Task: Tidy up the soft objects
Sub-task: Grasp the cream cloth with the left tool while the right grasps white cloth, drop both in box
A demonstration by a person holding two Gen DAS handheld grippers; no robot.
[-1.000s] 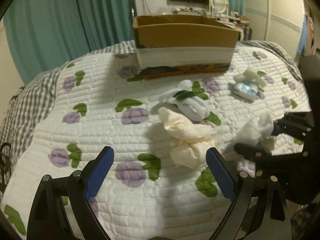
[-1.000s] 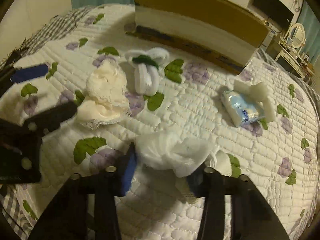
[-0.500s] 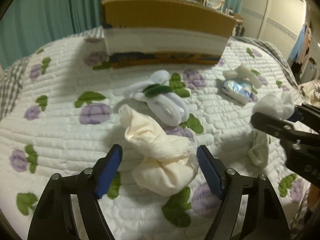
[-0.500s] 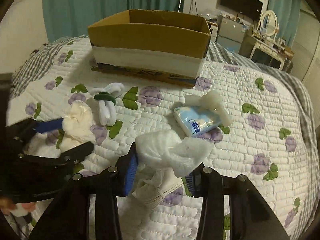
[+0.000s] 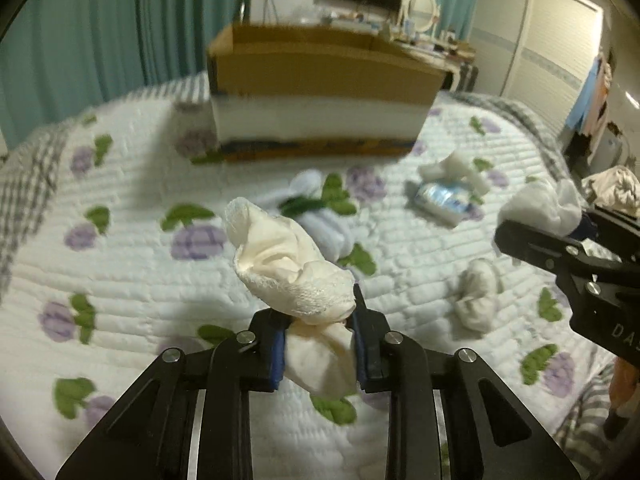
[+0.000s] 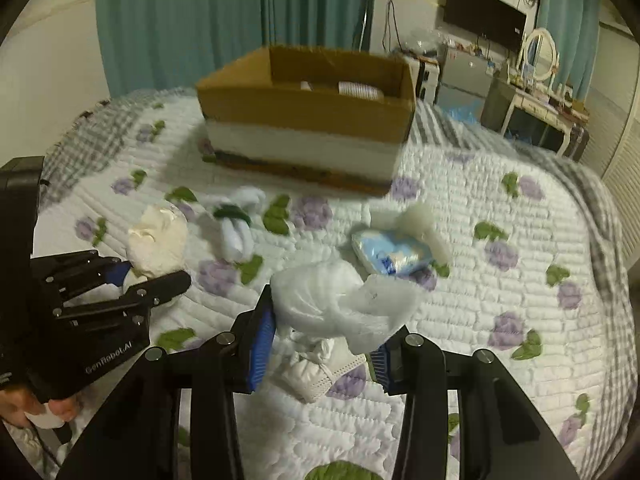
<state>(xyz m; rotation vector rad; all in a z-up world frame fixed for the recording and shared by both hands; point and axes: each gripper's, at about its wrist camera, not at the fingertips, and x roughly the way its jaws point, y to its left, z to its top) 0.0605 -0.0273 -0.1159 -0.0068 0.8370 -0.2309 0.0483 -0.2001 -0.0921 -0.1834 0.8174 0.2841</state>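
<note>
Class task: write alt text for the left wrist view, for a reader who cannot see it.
The left gripper is shut on a cream sock, held above a floral quilt. Ahead stands an open cardboard box. At right, the right gripper holds a white cloth.

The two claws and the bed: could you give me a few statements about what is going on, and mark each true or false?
1. The left claw is clamped on a cream cloth. True.
2. The right claw is open and holds nothing. False: it grips a white cloth.
3. The cardboard box is closed with a lid. False: its top is open.
4. A white sock bundle with a green band lies on the quilt. True.
5. The blue packet sits inside the box. False: it lies on the quilt.
</note>
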